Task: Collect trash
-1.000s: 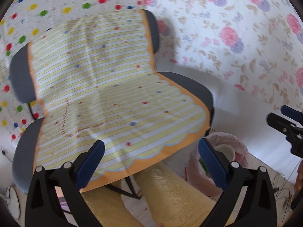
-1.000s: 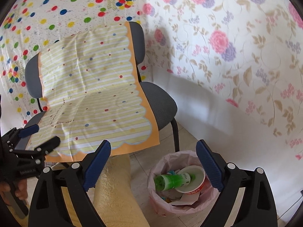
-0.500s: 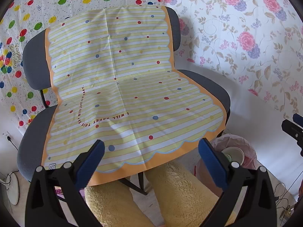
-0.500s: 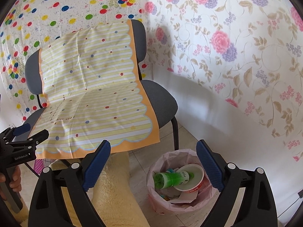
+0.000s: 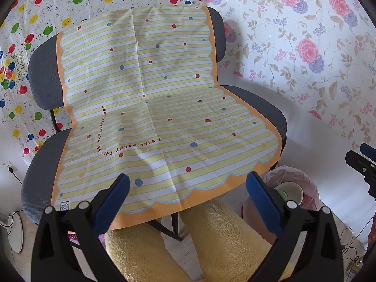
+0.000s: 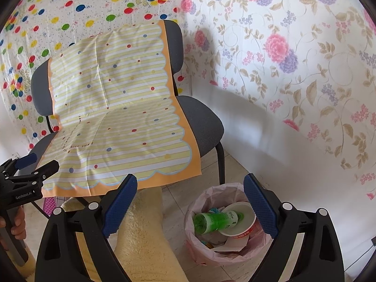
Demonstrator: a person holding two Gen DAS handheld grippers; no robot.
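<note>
the trash bin (image 6: 218,230), lined with a pink bag (image 6: 206,195), stands on the floor just beside the front right leg of the chair (image 6: 202,122). it already holds a green bottle (image 6: 216,218) lying across a paper cup (image 6: 239,221), with crumpled paper beneath. judging from this, collection is well advanced or complete.

the striped sheet (image 5: 164,117) is draped over the chair back and seat, its orange scalloped edge overhanging the front. no loose trash is visible on it. it appears to serve as the working surface cover, so items dropped there stay easy to spot.

the right gripper (image 6: 188,206) hangs above the bin, jaws spread wide with nothing between them, a position suited to releasing an item straight into the bag. the left gripper (image 5: 188,202) points at the seat from in front, jaws likewise apart and empty, ready to pick from the sheet.

the person's legs in yellow fleece (image 5: 223,242) sit below both grippers. patterned cloths (image 6: 293,58) cover the walls behind.
</note>
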